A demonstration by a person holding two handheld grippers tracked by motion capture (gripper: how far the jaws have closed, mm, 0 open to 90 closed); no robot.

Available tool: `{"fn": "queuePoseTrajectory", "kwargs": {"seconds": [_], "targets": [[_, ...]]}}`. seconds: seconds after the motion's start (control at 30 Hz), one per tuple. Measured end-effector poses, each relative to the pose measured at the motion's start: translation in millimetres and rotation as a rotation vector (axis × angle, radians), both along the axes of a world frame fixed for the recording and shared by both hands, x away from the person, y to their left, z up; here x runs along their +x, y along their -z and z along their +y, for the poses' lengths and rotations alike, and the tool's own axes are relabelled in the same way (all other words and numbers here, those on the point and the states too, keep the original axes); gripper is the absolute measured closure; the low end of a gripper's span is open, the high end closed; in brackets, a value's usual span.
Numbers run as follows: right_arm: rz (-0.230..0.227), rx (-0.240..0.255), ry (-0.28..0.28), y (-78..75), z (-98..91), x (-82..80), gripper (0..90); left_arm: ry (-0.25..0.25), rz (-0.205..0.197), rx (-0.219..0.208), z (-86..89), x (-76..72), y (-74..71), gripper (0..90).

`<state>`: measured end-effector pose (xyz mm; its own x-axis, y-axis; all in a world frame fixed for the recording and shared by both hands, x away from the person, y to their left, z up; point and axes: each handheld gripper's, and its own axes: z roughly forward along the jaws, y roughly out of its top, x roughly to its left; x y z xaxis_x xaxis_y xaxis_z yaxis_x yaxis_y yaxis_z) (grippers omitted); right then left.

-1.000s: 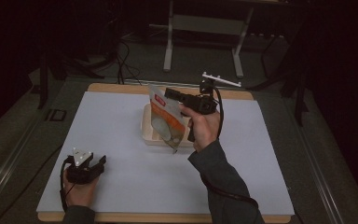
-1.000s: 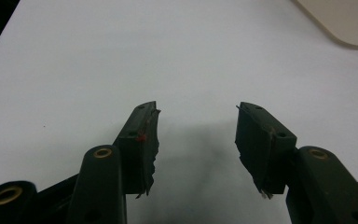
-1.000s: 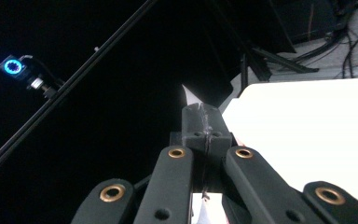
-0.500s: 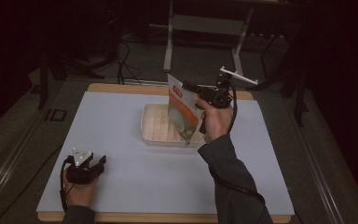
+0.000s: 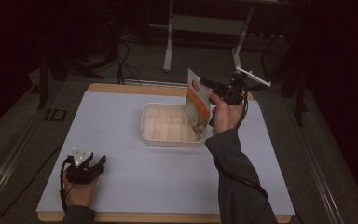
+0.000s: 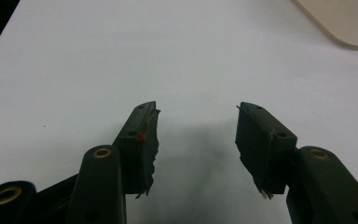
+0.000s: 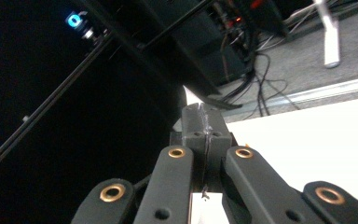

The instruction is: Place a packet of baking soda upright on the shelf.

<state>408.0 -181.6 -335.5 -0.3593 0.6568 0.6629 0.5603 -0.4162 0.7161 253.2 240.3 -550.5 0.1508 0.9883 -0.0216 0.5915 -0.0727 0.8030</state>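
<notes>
Now right gripper [image 5: 209,88] jaws clamp upright pouch [image 5: 197,105], long axis vertical, over tray [image 5: 168,137].

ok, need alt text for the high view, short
The right tongs hold a food pouch upright by its edge above the right end of a shallow cream tray on a white table. The left tongs rest open at the near left, touching nothing.

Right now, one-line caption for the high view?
Right hand-held gripper holds a pouch upright over the tray.
</notes>
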Motion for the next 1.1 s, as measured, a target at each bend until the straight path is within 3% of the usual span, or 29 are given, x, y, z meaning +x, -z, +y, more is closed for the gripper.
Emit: {"fn": "queuePoseTrajectory", "kwargs": {"seconds": [0.5,0.83,1.1], "targets": [[0.013,0.035,0.154,15.4,-23.3,6.0,90.0,-0.002,-0.002,-0.005,0.2,0.2,0.2,48.1],[0.0,0.097,0.185,26.7,-26.3,10.9,90.0,-0.002,-0.001,-0.008,0.5,0.2,0.1,48.2],[0.003,0.128,0.186,45.5,-24.0,11.8,90.0,-0.001,-0.002,-0.009,0.7,-0.1,0.0,48.1]]}}
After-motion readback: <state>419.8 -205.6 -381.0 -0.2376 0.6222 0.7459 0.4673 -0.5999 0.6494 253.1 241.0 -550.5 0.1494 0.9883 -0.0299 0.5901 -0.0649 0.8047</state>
